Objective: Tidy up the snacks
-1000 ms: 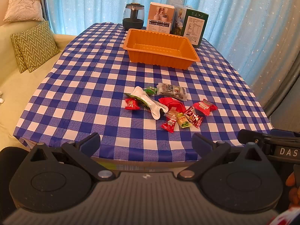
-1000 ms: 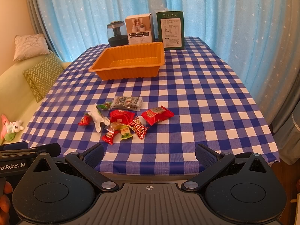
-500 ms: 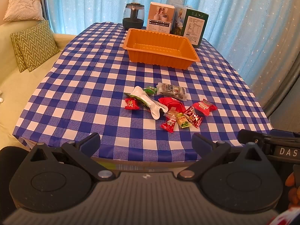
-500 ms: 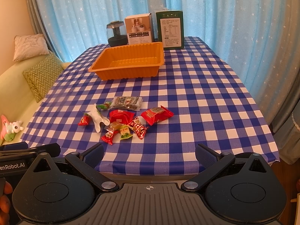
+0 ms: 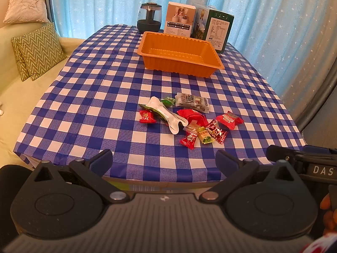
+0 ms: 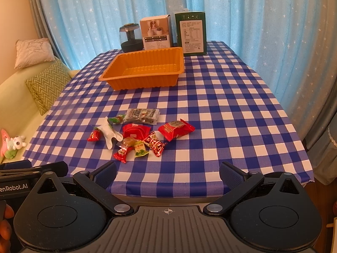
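On the near half of the blue-and-white checked tablecloth (image 5: 88,97), a loose cluster of wrapped snacks (image 5: 189,120) is lying, well short of the empty orange plastic tray (image 5: 179,54) that is sitting further back toward the centre. In the cluster, a white bone-shaped packet (image 5: 166,116) is resting across a green wrapper, a small red candy (image 5: 147,116) is lying just to its left, and a clear grey-printed packet (image 5: 192,102) is sitting at the far edge. A flat red pouch (image 6: 135,131) is lying in the middle, and a larger red pillow pack (image 6: 176,129) is lying to its right. A red twist candy (image 6: 121,152), a yellow-green candy (image 6: 140,148) and a red patterned candy (image 6: 155,144) are bunching together nearest the table edge.

The left gripper (image 5: 164,162) is hovering off the near edge of the table, its blue-padded fingers spread wide with nothing between them. The right gripper (image 6: 168,174) is hovering beside it, likewise spread wide and empty.

Behind the tray, a dark glass jar (image 6: 131,39), a white printed box (image 6: 155,33) and a green printed carton (image 6: 191,33) are standing in a row before pale blue star-patterned curtains (image 6: 252,21).
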The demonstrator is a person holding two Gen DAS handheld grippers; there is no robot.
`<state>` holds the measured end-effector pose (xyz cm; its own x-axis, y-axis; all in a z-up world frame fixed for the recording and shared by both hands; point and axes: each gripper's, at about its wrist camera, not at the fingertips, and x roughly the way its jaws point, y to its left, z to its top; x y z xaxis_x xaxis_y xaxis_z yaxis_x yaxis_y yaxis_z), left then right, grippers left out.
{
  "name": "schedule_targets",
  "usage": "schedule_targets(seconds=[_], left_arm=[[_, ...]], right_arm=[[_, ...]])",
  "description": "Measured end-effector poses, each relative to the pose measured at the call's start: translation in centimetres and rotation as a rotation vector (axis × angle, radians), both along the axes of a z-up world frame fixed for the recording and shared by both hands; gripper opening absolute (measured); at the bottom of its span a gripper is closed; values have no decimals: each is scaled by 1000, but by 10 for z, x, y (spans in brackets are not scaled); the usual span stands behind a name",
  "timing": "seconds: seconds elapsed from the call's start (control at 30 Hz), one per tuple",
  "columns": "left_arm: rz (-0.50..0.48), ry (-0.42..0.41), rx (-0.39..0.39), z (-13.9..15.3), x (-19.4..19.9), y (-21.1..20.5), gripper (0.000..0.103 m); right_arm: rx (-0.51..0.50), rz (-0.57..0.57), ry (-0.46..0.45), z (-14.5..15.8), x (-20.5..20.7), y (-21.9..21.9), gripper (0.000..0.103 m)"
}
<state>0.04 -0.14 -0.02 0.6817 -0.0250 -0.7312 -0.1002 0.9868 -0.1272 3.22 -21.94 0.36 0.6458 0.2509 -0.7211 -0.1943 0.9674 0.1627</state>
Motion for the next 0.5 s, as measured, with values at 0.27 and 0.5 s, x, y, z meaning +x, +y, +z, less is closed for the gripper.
schedule_targets(seconds=[0.27,0.5], left_arm=[[4,3,-7,-1,1,-2,103],[-32,13,-19,-18,22,-9,95]], right_arm=[[8,-17,-6,-10,3,-7,103],[20,-33,-31,-19,16,-10,102]])
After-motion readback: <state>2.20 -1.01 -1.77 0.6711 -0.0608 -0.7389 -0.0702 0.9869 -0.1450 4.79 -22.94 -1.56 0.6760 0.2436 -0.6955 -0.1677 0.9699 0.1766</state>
